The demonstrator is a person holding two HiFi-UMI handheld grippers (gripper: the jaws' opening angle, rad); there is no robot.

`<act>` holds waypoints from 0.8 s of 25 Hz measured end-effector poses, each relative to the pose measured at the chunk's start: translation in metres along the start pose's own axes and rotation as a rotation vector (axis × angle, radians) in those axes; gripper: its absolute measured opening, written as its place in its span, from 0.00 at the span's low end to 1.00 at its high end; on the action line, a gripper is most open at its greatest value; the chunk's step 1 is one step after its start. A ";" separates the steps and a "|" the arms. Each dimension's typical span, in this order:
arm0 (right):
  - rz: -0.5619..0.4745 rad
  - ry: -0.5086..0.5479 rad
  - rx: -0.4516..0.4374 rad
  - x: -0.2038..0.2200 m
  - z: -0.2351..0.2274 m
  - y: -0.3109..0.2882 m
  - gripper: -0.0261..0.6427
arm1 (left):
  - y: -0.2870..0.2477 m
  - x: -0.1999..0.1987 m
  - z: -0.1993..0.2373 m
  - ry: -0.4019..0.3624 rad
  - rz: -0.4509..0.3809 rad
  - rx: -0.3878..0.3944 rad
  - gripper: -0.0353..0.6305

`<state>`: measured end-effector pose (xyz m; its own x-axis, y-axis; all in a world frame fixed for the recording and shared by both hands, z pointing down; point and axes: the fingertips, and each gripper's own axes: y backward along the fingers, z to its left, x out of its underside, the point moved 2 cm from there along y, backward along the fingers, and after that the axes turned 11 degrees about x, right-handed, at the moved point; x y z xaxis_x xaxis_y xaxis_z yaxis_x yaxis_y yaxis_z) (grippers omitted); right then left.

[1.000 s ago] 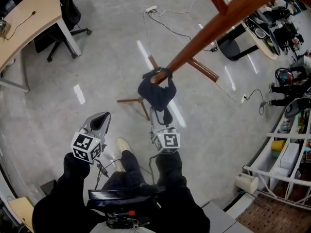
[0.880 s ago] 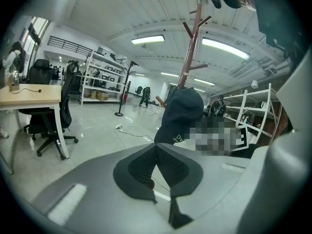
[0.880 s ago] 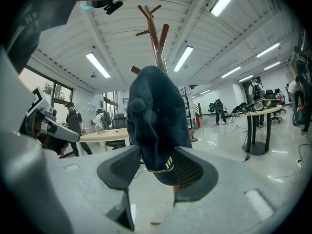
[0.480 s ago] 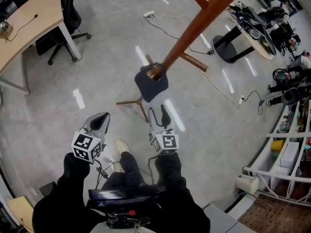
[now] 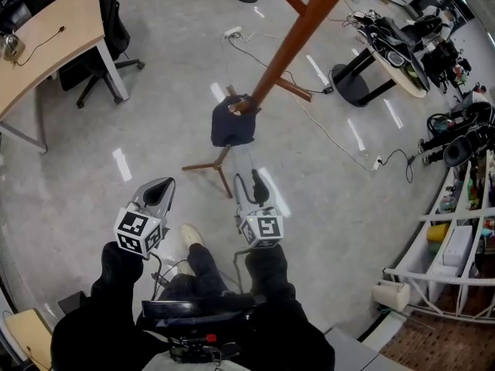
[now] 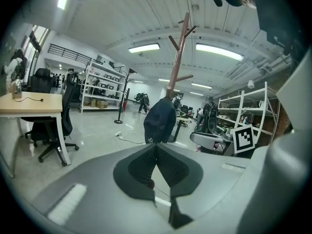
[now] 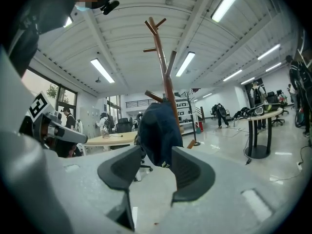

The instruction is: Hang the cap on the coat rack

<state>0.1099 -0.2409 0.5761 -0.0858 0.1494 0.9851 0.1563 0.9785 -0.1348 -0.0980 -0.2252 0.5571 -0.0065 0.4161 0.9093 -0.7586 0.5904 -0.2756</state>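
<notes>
The dark blue cap (image 5: 231, 124) hangs on a low peg of the brown wooden coat rack (image 5: 296, 37), free of both grippers. My right gripper (image 5: 249, 183) sits a short way below the cap, open, with nothing between its jaws. In the right gripper view the cap (image 7: 157, 132) hangs just beyond the open right gripper (image 7: 156, 155), with the rack's pole (image 7: 163, 62) rising behind it. My left gripper (image 5: 160, 189) is off to the left, shut and empty. In the left gripper view the cap (image 6: 160, 121) and the rack (image 6: 178, 52) stand farther off beyond the left gripper (image 6: 156, 147).
The rack's wooden feet (image 5: 207, 163) spread over the glossy grey floor. A wooden desk (image 5: 46, 29) with an office chair (image 5: 108, 10) stands at the upper left. Cables (image 5: 263, 41) trail across the floor. A table with gear (image 5: 394, 45) and white shelving (image 5: 452, 246) line the right side.
My right gripper has let go of the cap, opened and drawn back toward me. The cap has stayed hanging on the peg. The left gripper has not moved.
</notes>
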 end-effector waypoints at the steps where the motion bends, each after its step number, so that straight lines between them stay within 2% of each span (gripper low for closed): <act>1: -0.002 0.000 -0.004 -0.002 0.002 0.002 0.33 | 0.002 -0.002 -0.002 -0.004 -0.004 0.000 0.06; 20: -0.028 0.002 -0.049 -0.047 0.044 0.068 0.12 | 0.057 -0.037 -0.039 -0.058 -0.104 -0.032 0.06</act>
<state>0.0809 -0.1753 0.5160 -0.0891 0.1222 0.9885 0.2016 0.9741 -0.1022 -0.1155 -0.1793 0.4958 0.0328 0.3107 0.9499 -0.7359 0.6507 -0.1874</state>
